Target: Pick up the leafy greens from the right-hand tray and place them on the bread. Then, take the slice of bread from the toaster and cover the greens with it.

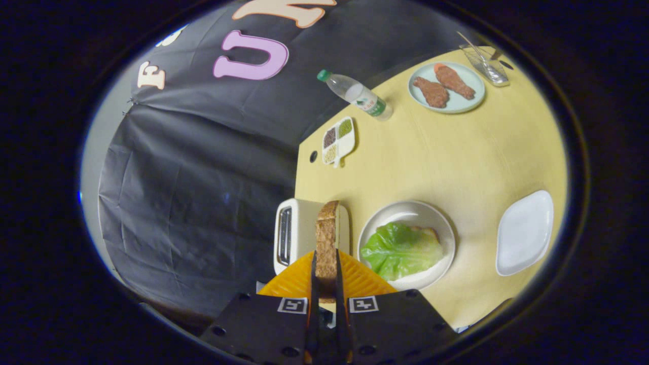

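Note:
My gripper (pixel 327 268) is shut on a slice of brown bread (pixel 327 238), held on edge between both fingers and lifted above the white toaster (pixel 299 233). The toaster stands just beyond the fingers at the table's edge. To the right of the toaster, a round white plate (pixel 436 223) carries a green lettuce leaf (pixel 400 249) spread over another bread slice (pixel 428 232), of which only a corner peeks out. Further right lies a white square tray (pixel 525 232) with nothing on it.
At the far side of the yellow table (pixel 446 157) a plastic water bottle (pixel 357 95) lies on its side. A small divided dish (pixel 338 140) of grains, a pale plate (pixel 448 87) with two fried pieces and a clear container (pixel 484 63) sit there too.

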### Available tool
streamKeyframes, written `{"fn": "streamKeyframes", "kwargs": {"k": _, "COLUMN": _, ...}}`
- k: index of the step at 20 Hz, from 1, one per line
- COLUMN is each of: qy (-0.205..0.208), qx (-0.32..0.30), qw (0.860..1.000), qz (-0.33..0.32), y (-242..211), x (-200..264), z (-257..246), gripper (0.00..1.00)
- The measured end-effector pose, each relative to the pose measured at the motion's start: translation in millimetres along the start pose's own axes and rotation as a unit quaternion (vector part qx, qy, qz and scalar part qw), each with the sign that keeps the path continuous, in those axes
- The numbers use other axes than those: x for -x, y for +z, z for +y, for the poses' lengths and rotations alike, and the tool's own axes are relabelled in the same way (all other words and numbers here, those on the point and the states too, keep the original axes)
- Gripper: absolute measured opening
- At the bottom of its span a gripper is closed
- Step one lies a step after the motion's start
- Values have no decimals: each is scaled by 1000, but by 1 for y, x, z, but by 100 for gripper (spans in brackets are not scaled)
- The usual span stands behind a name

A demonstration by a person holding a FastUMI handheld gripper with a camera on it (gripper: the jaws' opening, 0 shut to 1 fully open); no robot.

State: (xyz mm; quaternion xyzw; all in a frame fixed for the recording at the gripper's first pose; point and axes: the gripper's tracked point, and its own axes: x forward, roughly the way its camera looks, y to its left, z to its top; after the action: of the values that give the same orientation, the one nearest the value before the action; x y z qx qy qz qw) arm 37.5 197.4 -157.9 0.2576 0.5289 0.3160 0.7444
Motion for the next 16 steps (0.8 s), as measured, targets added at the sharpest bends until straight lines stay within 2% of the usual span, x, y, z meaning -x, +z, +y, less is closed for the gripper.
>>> {"fn": "streamKeyframes", "kwargs": {"k": 4, "qy": 8, "qx": -11, "qw": 1000, "qz": 23, "y": -22, "x": -27, "z": -42, "gripper": 16}}
{"fn": "streamKeyframes", "kwargs": {"k": 7, "qy": 21, "qx": -51, "qw": 998, "qz": 44, "y": -33, "x": -48, "z": -63, "gripper": 16}}
{"fn": "streamKeyframes", "kwargs": {"k": 12, "qy": -63, "qx": -27, "qw": 995, "qz": 74, "y": -42, "x": -69, "z": -122, "gripper": 16}}
{"fn": "streamKeyframes", "kwargs": {"k": 16, "qy": -96, "qx": -13, "qw": 992, "qz": 75, "y": -43, "x": -74, "z": -140, "gripper": 16}}
